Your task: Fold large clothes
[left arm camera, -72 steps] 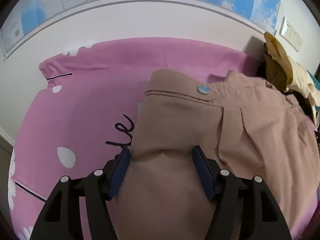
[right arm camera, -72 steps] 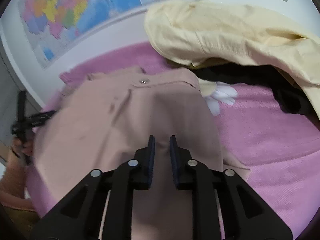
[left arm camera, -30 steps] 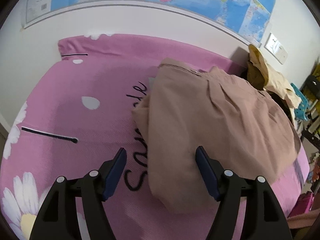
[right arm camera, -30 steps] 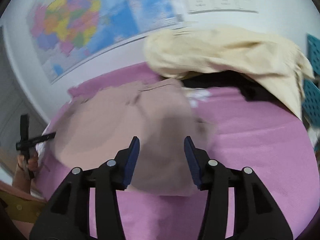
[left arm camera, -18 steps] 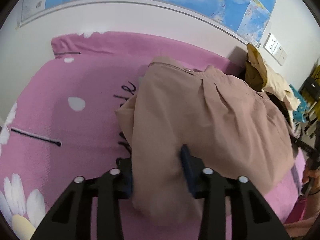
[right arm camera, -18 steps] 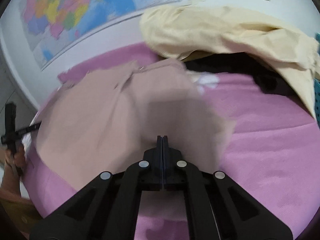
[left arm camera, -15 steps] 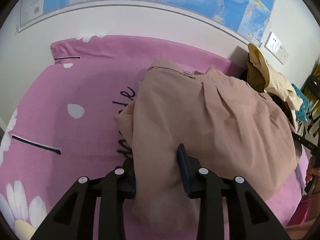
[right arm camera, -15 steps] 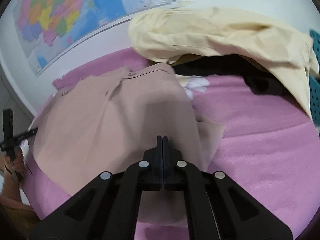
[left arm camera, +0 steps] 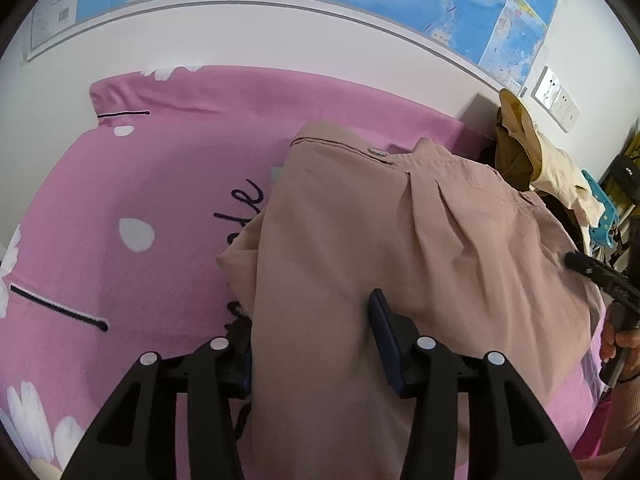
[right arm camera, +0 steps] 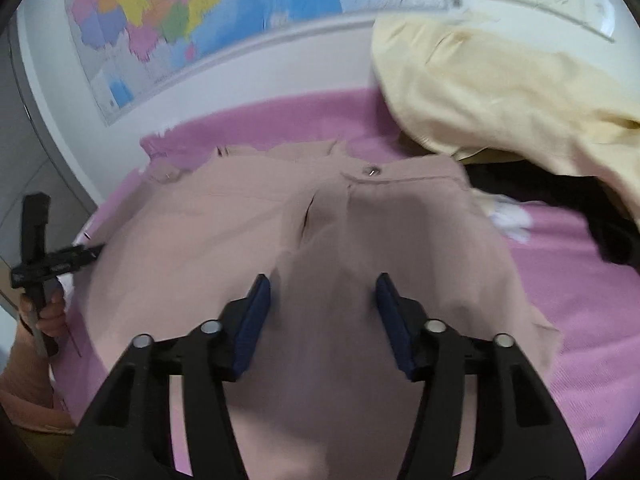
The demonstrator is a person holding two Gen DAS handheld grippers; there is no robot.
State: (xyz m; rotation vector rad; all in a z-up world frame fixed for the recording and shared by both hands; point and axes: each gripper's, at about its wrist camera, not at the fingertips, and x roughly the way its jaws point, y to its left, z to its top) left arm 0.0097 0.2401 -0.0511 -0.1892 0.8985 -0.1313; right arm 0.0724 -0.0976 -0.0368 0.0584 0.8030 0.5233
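Tan trousers (left arm camera: 460,248) with a metal snap at the waistband lie folded on a pink bed sheet (left arm camera: 160,184). My left gripper (left arm camera: 308,312) sits at their near left edge. Its jaws are opening, a thick fold of the cloth lies between them, and the cloth hides the left pad. In the right wrist view the trousers (right arm camera: 224,232) spread out below my right gripper (right arm camera: 322,280). Its jaws are opening too, pads apart over the fabric and not pressing it. Each gripper shows at the other view's edge, held in a hand (right arm camera: 44,316).
A pale yellow garment (right arm camera: 500,92) and a black one (right arm camera: 560,188) are heaped at the right end of the bed, against the wall. Maps (left arm camera: 460,4) and wall sockets (left arm camera: 556,98) hang above. Bare pink sheet (right arm camera: 580,300) lies to the right of the trousers.
Both grippers closed on the trousers half a second ago and their jaws have since spread apart. The right gripper has shifted across the fabric; the left one has stayed put.
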